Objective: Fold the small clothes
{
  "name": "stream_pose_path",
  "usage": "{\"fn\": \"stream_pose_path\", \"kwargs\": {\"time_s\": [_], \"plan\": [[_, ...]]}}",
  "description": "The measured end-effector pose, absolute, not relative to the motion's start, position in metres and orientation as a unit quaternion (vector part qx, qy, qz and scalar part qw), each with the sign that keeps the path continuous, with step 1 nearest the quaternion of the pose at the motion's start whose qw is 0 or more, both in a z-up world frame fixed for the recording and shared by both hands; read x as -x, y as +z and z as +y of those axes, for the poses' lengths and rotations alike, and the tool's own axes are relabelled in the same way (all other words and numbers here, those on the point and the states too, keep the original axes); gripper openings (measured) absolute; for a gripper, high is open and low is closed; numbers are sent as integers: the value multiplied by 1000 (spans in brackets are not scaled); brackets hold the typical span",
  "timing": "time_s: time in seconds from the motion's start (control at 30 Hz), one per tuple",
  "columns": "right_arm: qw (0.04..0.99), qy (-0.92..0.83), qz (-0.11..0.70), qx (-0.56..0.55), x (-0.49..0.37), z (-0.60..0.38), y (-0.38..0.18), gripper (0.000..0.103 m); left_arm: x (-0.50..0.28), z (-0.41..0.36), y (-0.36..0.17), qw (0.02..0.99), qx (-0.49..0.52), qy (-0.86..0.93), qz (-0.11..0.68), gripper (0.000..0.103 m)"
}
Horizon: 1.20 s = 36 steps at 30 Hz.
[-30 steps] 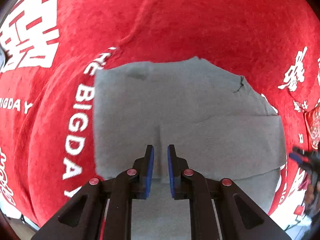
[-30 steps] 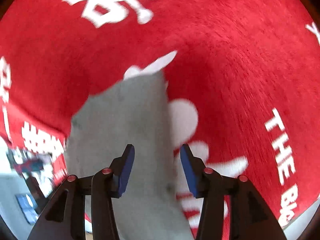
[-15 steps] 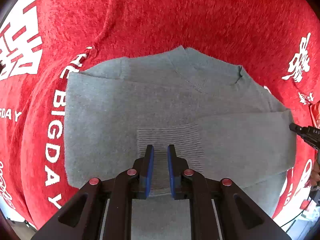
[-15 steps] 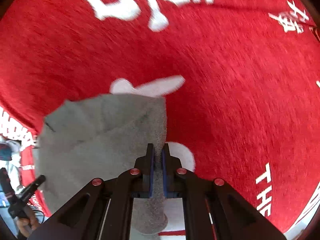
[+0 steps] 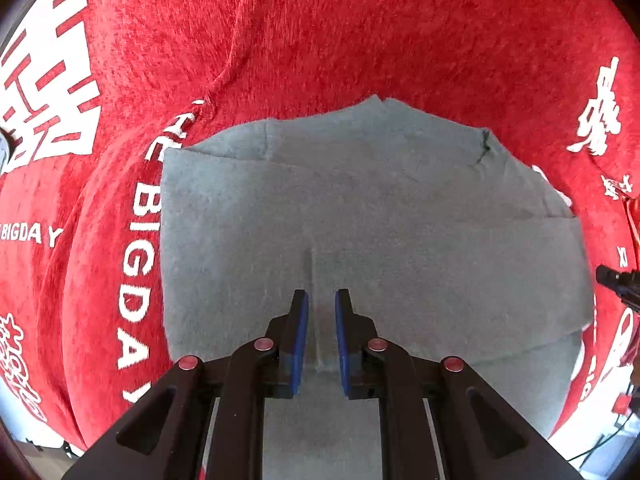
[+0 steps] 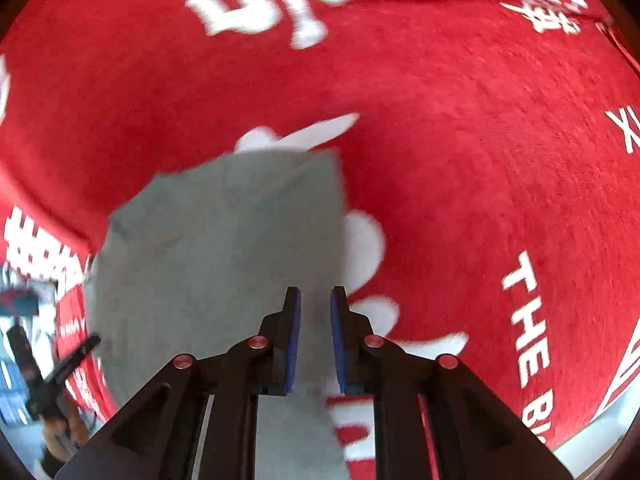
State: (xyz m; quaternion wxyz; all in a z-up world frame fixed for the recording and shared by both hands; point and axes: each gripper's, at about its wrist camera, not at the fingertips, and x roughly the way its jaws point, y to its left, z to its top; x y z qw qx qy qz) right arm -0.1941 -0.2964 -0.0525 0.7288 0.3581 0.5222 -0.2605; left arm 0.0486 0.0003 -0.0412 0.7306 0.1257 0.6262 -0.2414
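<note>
A small grey knit garment point(image 5: 360, 216) lies folded flat on a red cloth point(image 5: 320, 40) with white lettering. My left gripper point(image 5: 320, 300) hovers over the garment's near middle, its blue pads a little apart with a raised crease of grey fabric between them; it is not clamped. The right gripper's tip shows at the right edge of the left wrist view point(image 5: 618, 284). In the right wrist view the garment point(image 6: 224, 248) lies below and to the left. My right gripper point(image 6: 314, 296) is over its right edge, jaws slightly apart and holding nothing.
The red cloth point(image 6: 460, 140) covers the whole work surface and drops off at its edges, with floor and cables visible at bottom right point(image 5: 616, 432). The left gripper and the person's hand show at the lower left of the right wrist view point(image 6: 52, 380).
The right gripper, shut on the garment's edge half a second ago, has opened slightly and let go. The ribbed hem seen under my left gripper is now folded out of sight; left pads parted slightly.
</note>
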Motion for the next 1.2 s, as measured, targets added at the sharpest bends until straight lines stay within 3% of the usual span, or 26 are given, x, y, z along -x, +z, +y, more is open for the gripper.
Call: {"fn": "stream_pose_path", "kwargs": {"time_s": [0.27,0.77,0.8,0.87,0.9,1.2], "plan": [[723,-235,572,-307,187,-251,-90,16,-24,5,-61,724,-147,-243,628,19],[717,-251,566,-321,188,-248,-81,19,-20,13,-54,730,-143,-215,633,21],[717,-251,565,-322,188,-247,-80,24,-19,15,-53,730,-143,-214,633,25],[719,-246,563,-326,187,-244,-79,34,-17,18,-52,731,-142,-203,636,103],[720,-245,562,-325,187,-242,-77,38,-15,18,-50,738,-143,-194,631,101],[736,-192,540,-361,168,-211,-61,43,-24,40,-38,752,-146,-155,623,102]]}}
